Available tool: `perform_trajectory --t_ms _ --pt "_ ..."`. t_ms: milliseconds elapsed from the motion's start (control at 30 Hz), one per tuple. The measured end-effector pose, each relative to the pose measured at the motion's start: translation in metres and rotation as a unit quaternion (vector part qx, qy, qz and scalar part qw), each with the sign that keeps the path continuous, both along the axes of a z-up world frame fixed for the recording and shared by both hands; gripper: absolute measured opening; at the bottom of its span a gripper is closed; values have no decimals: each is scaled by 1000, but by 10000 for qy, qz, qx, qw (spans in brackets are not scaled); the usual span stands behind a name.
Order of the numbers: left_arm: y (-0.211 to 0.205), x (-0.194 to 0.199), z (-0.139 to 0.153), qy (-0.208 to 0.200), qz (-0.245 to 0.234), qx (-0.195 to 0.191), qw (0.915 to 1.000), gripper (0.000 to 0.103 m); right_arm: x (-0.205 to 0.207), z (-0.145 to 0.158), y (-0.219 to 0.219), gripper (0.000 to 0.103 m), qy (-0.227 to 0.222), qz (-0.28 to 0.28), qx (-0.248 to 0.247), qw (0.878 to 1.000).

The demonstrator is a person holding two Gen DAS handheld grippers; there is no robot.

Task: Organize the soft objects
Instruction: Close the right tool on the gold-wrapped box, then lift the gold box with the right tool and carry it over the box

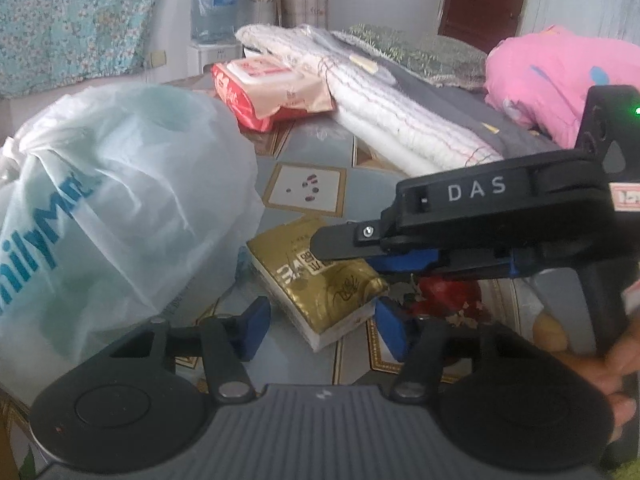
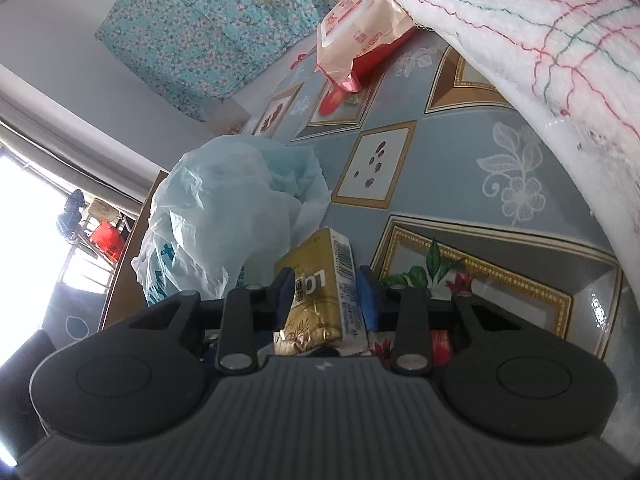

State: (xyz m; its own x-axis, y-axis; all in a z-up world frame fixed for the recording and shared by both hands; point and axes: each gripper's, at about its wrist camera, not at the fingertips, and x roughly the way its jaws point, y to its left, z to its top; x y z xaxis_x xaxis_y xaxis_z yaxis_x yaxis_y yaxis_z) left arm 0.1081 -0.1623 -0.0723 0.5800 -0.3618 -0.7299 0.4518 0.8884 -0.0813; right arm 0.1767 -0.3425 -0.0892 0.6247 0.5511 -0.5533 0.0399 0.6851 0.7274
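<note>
Tissue pack [image 1: 320,284] lying on the table [image 1: 320,148] just right of the plastic bag [image 1: 120,200], wipes packet [image 1: 272,88] sitting behind them, folded blanket [image 1: 400,120] stretching along the right.

A table [image 2: 452,168] under a blue patterned cloth is bearing a gold tissue pack [image 1: 320,284], a white plastic bag [image 1: 120,208], a red wipes packet [image 1: 272,92] and, seemingly, folded white blankets [image 1: 400,120].

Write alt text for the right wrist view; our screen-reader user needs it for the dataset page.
The right gripper closes its blue pads on a gold tissue pack lying on a blue patterned tablecloth. A pale plastic bag sits just left of the pack, a red and white wipes pack lies farther off, and a white stitched blanket fills the upper right.
</note>
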Motion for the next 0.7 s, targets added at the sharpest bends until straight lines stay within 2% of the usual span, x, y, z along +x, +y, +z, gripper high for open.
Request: perform_trajectory --t_ms 367,700 --pt "-12 0 -2 -110 18 183 9998 60 -3 1 4 34 -129 25 -164 9998" --pt "-12 -24 18 -411 -75 102 9991 60 -27 21 3 35 -325 -94 -113 9994"
